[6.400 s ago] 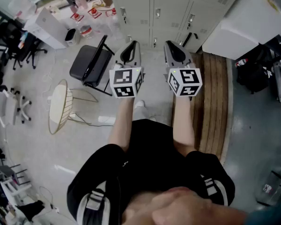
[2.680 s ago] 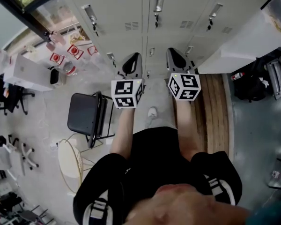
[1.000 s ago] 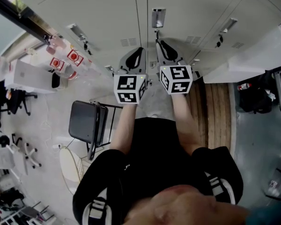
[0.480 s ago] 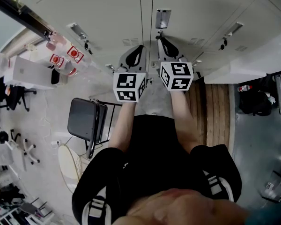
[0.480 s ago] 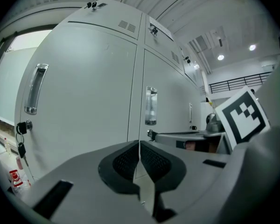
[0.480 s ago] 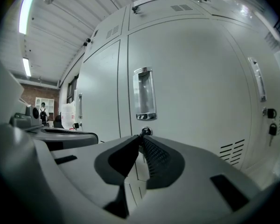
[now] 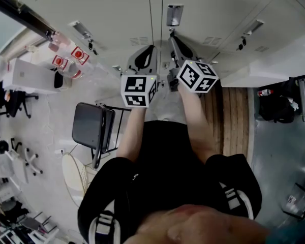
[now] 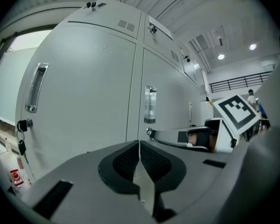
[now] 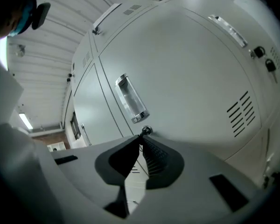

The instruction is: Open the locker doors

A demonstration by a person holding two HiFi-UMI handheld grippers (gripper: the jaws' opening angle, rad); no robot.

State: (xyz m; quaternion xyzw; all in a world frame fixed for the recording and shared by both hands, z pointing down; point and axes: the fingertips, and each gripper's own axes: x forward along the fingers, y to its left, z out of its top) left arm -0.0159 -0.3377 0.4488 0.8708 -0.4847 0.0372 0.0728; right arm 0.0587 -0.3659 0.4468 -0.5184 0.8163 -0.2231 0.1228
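The person stands close before the grey lockers (image 7: pixel 91 9), with both forearms stretched out toward them. The right gripper (image 7: pixel 171 34) points level at the doors and is rolled to one side, so its marker cube (image 7: pixel 197 76) sits tilted. Its tip is at the small lock (image 9: pixel 146 129), just below the metal handle (image 9: pixel 130 99) of the locker door (image 9: pixel 191 69) straight ahead of the person. Its jaws have just been closing, and in the right gripper view they are clenched on the little key (image 9: pixel 143 133) that sticks out of this lock.

The left gripper (image 7: pixel 151 49) is held just beside it on the left, a little further back from the doors. It points slightly down and touches nothing. Its jaws are pressed together with nothing between them.

The locker door is closed and lies flush with its neighbours. It is plain light grey, with a vent of short slots (image 9: pixel 242 111). On the next door to the left a bunch of keys (image 8: pixel 21 146) hangs under the handle. A black chair (image 7: pixel 91 131) stands on the floor at the near left of the person.
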